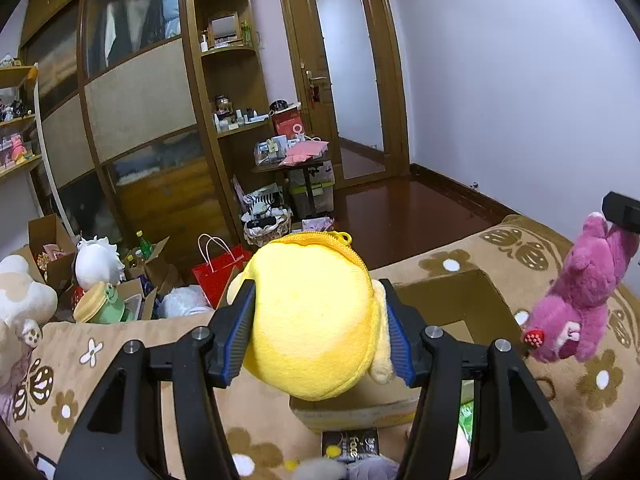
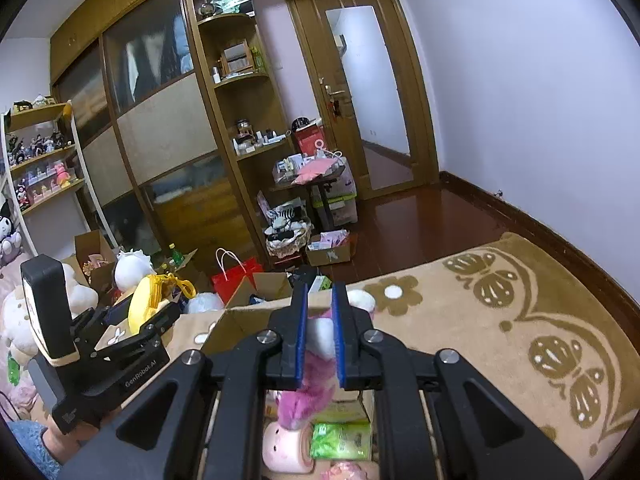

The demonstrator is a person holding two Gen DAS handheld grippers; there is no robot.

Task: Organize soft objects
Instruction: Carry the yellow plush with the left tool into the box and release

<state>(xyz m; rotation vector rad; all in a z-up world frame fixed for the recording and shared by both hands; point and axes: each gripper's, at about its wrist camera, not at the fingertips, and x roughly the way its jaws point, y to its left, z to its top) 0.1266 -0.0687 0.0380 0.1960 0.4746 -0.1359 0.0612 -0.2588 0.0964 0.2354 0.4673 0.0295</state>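
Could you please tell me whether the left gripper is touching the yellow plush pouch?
Touching. The left wrist view shows the left gripper with both blue pads pressed against the sides of the yellow plush pouch, no gap.

both wrist views facing door (image 1: 348, 80)

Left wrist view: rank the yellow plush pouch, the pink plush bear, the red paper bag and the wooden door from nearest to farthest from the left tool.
1. Yellow plush pouch, clamped in the left tool.
2. Pink plush bear, right, hanging.
3. Red paper bag, floor, ahead-left.
4. Wooden door, far wall.
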